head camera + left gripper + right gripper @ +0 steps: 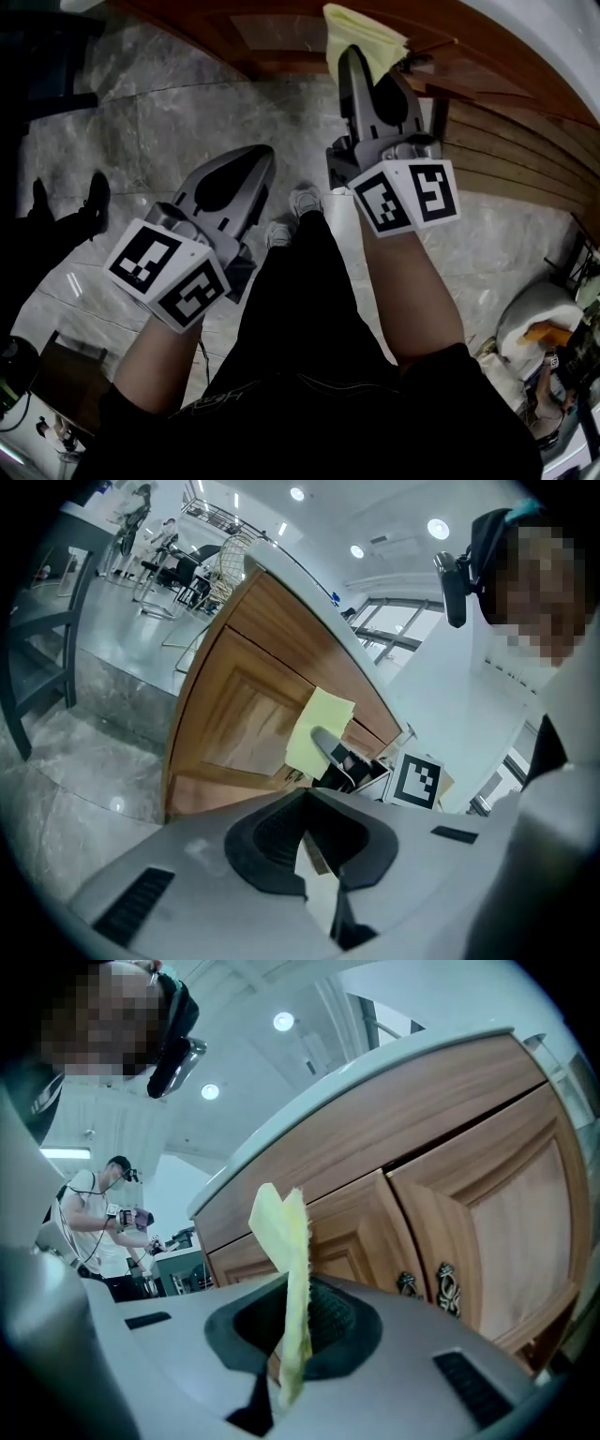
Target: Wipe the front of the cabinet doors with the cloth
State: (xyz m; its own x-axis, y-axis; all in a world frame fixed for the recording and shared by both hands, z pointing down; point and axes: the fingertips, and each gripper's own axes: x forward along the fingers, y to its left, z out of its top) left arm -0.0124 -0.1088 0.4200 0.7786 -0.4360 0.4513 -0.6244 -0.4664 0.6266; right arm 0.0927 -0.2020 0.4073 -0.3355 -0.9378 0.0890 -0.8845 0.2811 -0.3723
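Two grippers, one cloth, two panelled wooden cabinet doors and two ornate metal handles set side by side. The left gripper hangs over the grey veined stone floor, back from the cabinet, its fingers pressed together on nothing. The right gripper is at the cabinet front, fingers pinching the cloth. The cloth is pale yellow, thin and folded, its free end standing past the fingertips against a door panel.

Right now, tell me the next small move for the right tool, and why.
Probably ease the right tool forward until the thin yellow cloth it grips presses on the brown wooden cabinet door, then stroke sideways; contact is not clear yet.
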